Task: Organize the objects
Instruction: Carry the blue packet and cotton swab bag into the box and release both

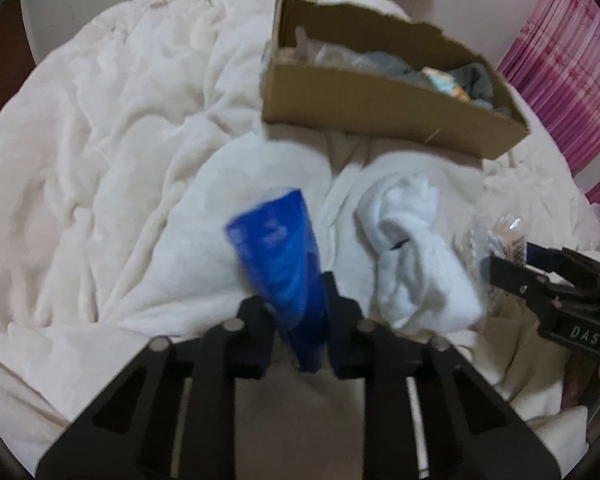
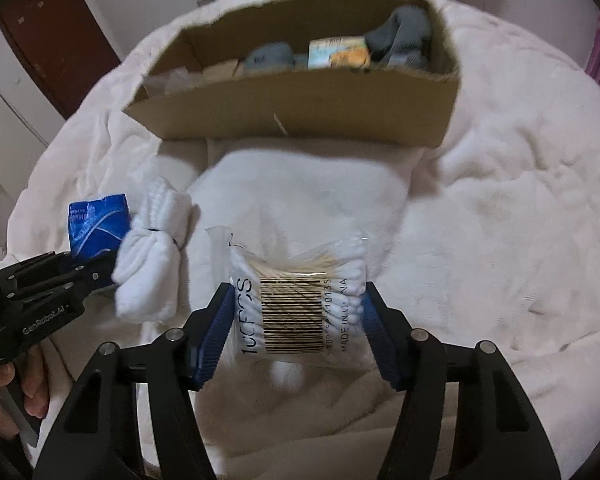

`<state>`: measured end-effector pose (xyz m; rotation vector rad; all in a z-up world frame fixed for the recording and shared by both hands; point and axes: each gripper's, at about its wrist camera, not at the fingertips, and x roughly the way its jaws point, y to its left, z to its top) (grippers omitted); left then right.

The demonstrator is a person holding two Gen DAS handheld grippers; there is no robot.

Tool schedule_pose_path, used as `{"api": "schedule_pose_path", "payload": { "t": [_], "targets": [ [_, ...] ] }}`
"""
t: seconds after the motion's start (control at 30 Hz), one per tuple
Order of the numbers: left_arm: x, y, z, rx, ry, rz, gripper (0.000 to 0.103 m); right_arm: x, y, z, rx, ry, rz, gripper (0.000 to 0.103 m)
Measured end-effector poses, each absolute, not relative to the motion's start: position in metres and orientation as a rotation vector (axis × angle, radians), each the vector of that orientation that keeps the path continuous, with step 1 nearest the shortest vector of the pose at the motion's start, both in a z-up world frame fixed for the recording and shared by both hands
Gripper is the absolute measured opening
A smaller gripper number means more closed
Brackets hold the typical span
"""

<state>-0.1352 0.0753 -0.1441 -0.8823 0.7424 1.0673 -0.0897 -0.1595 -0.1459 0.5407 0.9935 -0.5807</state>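
Note:
My left gripper (image 1: 296, 308) is shut on a blue packet (image 1: 278, 256), held above the white blanket; the packet also shows in the right wrist view (image 2: 96, 226). My right gripper (image 2: 298, 316) is shut on a clear bag of cotton swabs (image 2: 300, 296) with a barcode; the bag also shows at the right of the left wrist view (image 1: 500, 236). A white rolled sock pair (image 1: 416, 256) lies on the blanket between the two grippers, and also shows in the right wrist view (image 2: 152, 256). An open cardboard box (image 2: 300, 112) sits beyond, holding grey socks and a small colourful pack.
A rumpled white blanket (image 1: 100, 160) covers the whole bed. The box (image 1: 380, 104) sits toward the far right in the left view. Pink curtains (image 1: 572, 60) hang at the right. A dark wooden door (image 2: 52, 40) stands at the far left.

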Motion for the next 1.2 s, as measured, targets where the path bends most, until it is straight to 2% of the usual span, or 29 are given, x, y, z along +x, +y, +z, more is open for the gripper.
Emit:
{"api": "schedule_pose_path", "payload": {
  "t": [0.27, 0.63, 0.97, 1.2],
  "targets": [
    [-0.136, 0.068, -0.116, -0.794, 0.658, 1.07, 0.014, -0.114, -0.154, -0.108, 0.56, 0.852, -0.602, 0.065],
    [-0.135, 0.073, -0.082, -0.743, 0.59, 1.042, 0.014, -0.108, -0.151, -0.071, 0.513, 0.784, -0.587, 0.065],
    [-0.119, 0.113, -0.05, -0.669, 0.549, 1.019, 0.014, -0.089, -0.179, -0.042, 0.464, 0.747, -0.606, 0.065],
    [-0.103, 0.153, -0.051, -0.624, 0.571, 1.005, 0.014, -0.052, -0.21, -0.042, 0.433, 0.749, -0.613, 0.065]
  ]
}}
